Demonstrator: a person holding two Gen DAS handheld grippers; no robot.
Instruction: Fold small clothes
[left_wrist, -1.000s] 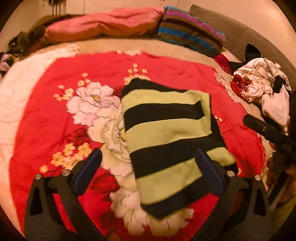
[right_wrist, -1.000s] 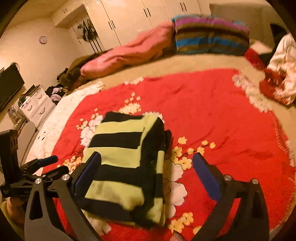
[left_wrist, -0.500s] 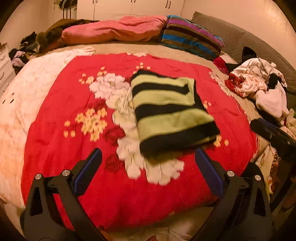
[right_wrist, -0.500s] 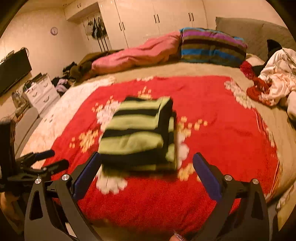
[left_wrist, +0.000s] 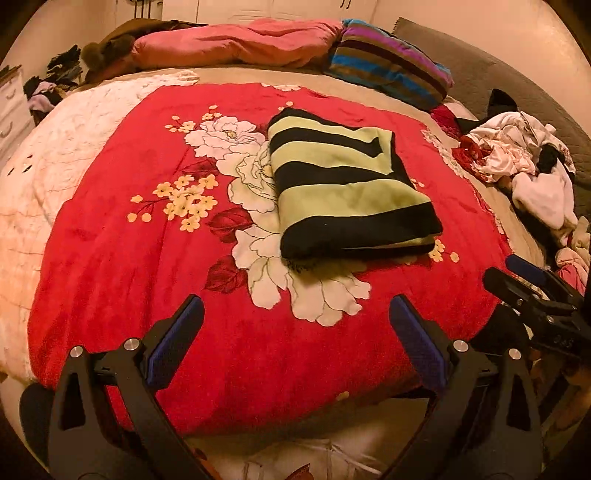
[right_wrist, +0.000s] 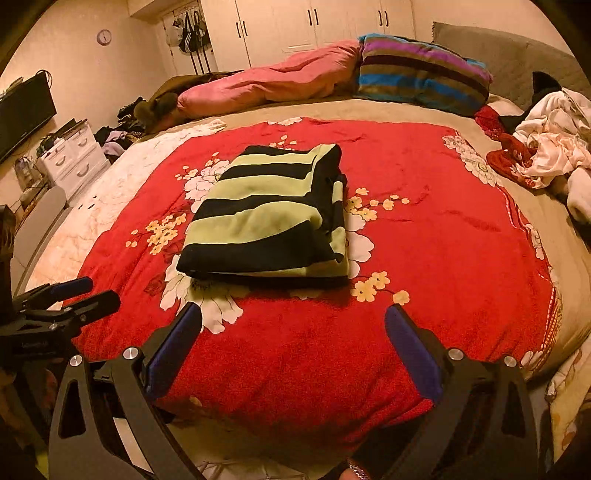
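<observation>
A folded garment with black and pale green stripes (left_wrist: 343, 184) (right_wrist: 269, 218) lies flat on the red flowered blanket (left_wrist: 110, 236) (right_wrist: 424, 236), near its middle. My left gripper (left_wrist: 295, 314) is open and empty, held back from the garment near the bed's front edge. My right gripper (right_wrist: 293, 325) is likewise open and empty, a short way in front of the garment. Each gripper appears in the other's view, the right gripper (left_wrist: 532, 291) at the right and the left gripper (right_wrist: 70, 295) at the left.
A heap of unfolded clothes (left_wrist: 517, 162) (right_wrist: 546, 147) lies on the bed's right side. A pink duvet (left_wrist: 236, 44) and a striped pillow (right_wrist: 421, 70) lie at the far end. White drawers (right_wrist: 74, 155) and a television (right_wrist: 22, 114) stand left of the bed.
Both grippers have pulled back from the folded garment toward the bed's front edge, so it looks smaller and farther off. The garment has stayed in place.
</observation>
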